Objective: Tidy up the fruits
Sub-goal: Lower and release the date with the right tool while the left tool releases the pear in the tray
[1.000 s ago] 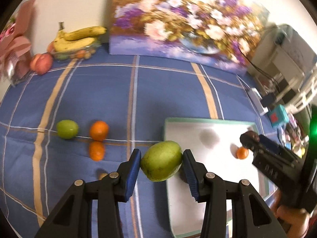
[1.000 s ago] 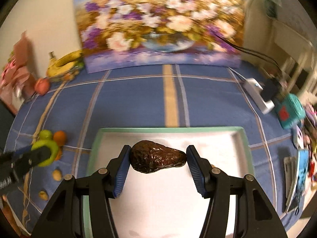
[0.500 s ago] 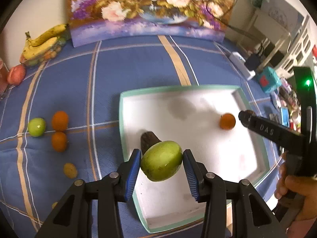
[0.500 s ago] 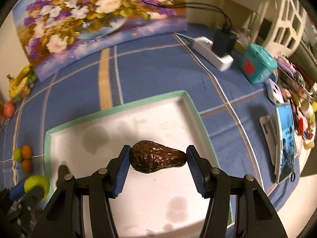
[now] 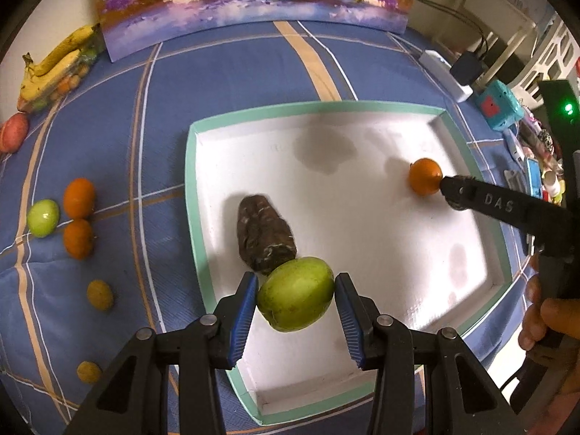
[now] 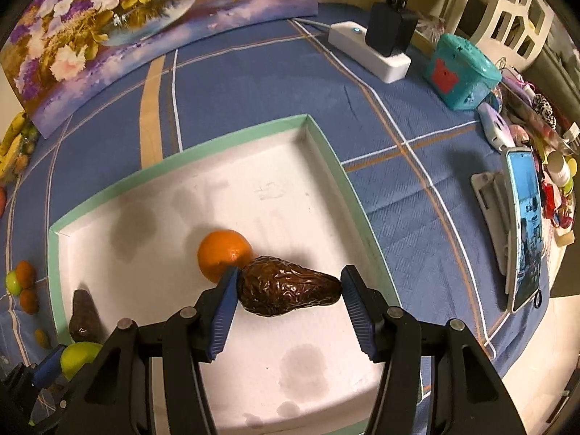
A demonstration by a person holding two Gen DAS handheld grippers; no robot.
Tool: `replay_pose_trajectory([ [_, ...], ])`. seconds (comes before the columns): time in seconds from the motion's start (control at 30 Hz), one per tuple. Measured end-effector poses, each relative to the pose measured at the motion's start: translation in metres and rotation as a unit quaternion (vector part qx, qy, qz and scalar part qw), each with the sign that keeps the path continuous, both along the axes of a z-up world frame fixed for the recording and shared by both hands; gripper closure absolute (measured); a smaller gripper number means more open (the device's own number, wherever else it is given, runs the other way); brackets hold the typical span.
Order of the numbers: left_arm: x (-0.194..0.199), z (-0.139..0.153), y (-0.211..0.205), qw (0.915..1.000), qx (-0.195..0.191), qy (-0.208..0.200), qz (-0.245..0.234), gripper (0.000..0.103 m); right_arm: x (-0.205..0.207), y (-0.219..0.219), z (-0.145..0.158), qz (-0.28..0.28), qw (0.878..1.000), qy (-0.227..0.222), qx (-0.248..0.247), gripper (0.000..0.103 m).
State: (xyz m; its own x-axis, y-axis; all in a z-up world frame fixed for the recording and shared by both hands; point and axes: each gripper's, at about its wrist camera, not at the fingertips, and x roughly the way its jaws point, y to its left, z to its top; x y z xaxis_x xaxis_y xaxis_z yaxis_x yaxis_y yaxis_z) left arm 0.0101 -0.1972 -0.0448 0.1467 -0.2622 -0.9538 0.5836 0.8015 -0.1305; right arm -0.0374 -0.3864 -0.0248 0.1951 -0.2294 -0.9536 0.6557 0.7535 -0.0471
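Note:
My left gripper [image 5: 296,299] is shut on a green fruit [image 5: 295,299] and holds it over the near left part of the white tray [image 5: 235,117]. A dark avocado [image 5: 264,237] lies in the tray just beyond it. My right gripper [image 6: 288,288] is shut on a second dark avocado [image 6: 288,290] above the tray's right side [image 6: 348,181], next to an orange [image 6: 223,253] lying in the tray. The orange also shows in the left wrist view [image 5: 422,175].
On the blue cloth left of the tray lie a small green fruit [image 5: 42,217], two oranges [image 5: 79,197], and small yellow fruits [image 5: 99,293]. Bananas [image 5: 54,65] and a red fruit [image 5: 12,132] sit far left. A power strip [image 6: 369,52], teal box [image 6: 462,72] and phone [image 6: 523,224] stand right.
Both grippers moved forward over the tray with their fruits still held. The right gripper came down beside the orange; the left came close to the avocado lying in the tray.

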Motion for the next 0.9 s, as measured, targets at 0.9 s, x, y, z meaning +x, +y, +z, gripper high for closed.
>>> replay_pose_trajectory([
  [0.9, -0.003, -0.010, -0.005, 0.9998, 0.019, 0.002, -0.004, 0.056, 0.010, 0.017, -0.006, 0.040, 0.999, 0.013, 0.013, 0.044],
])
